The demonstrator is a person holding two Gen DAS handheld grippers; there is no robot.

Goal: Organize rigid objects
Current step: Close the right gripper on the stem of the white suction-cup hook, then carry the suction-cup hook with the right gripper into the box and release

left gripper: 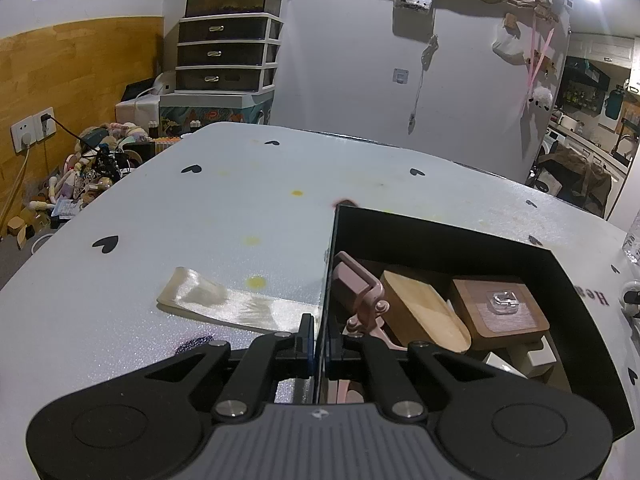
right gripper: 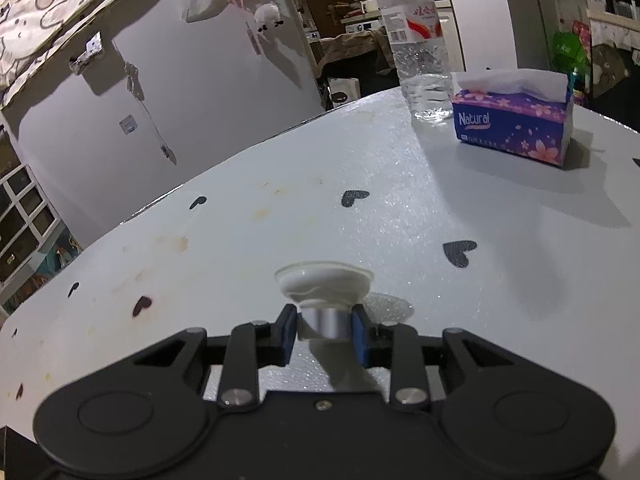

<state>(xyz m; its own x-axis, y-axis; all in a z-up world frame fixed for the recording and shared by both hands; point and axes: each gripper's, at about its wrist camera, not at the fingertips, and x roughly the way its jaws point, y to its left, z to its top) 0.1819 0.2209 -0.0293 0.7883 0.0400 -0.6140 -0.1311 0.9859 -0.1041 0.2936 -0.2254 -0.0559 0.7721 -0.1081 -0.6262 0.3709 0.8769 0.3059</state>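
With several items already in black box (left gripper: 440, 236), roughly halfway. Left gripper (left gripper: 319, 344) pinches box wall at its 9 o'clock. Right gripper (right gripper: 324, 330) clamps suction cup (right gripper: 323, 284); pearly strip (left gripper: 224, 300) outstanding.

Tissue pack (right gripper: 514, 120), purple with pink blossoms, far right on the bench (right gripper: 280, 220): "Natural" in white script on its near face; smaller print beneath is unreadable.

Water bottle (right gripper: 418, 40), just left of the pack: red-and-white label with a barcode and red characters too small to read.

Bench, right edge, left-wrist view: partial dark lettering (left gripper: 598, 298), "He…", cut off.
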